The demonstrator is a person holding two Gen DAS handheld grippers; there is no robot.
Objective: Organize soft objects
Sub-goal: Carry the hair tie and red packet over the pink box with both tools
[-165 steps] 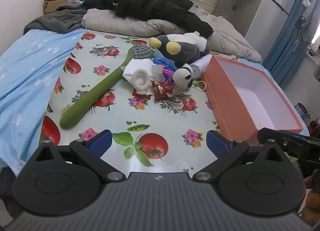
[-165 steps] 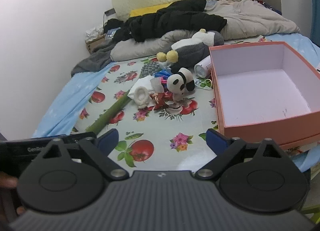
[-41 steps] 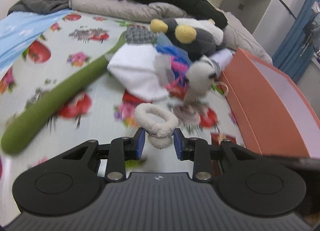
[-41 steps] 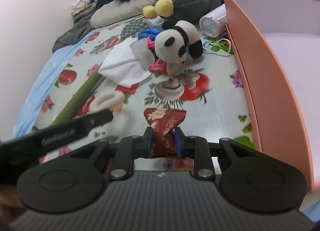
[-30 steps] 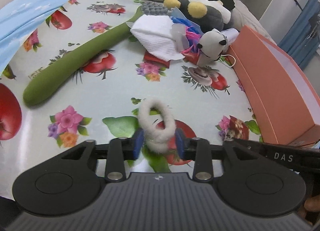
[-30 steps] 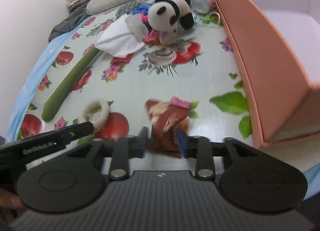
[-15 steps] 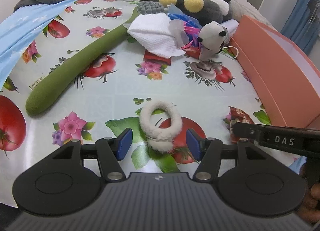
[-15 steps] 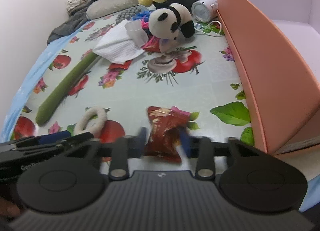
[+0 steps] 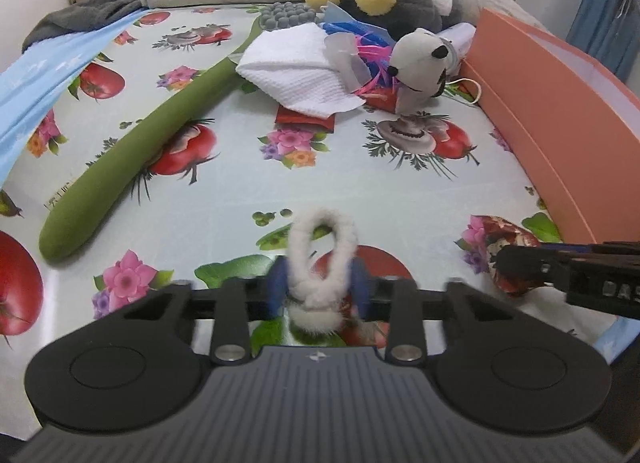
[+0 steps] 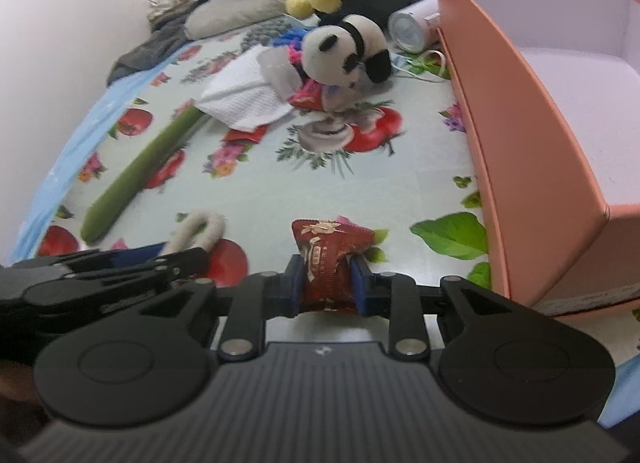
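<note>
My left gripper (image 9: 318, 289) is shut on a white fluffy hair tie (image 9: 320, 251), squeezing it narrow just above the patterned bed cloth. The hair tie also shows in the right wrist view (image 10: 198, 233). My right gripper (image 10: 326, 285) is shut on a red snack packet (image 10: 328, 259) low over the cloth; the packet also shows in the left wrist view (image 9: 506, 249). A small panda plush (image 10: 346, 51) lies further back with a white cloth (image 9: 298, 71) and a long green plush stick (image 9: 136, 151). The open orange box (image 10: 532, 111) stands at the right.
A large grey plush with yellow ears (image 9: 384, 3), a white can (image 10: 412, 29), blue and pink strips and a red wrapper lie near the panda. Bedding and dark clothes are piled at the back. A blue sheet (image 9: 36, 79) covers the left side.
Half a second ago both grippers stood open with the hair tie and the packet lying between their jaws. Both have now closed on them again.
</note>
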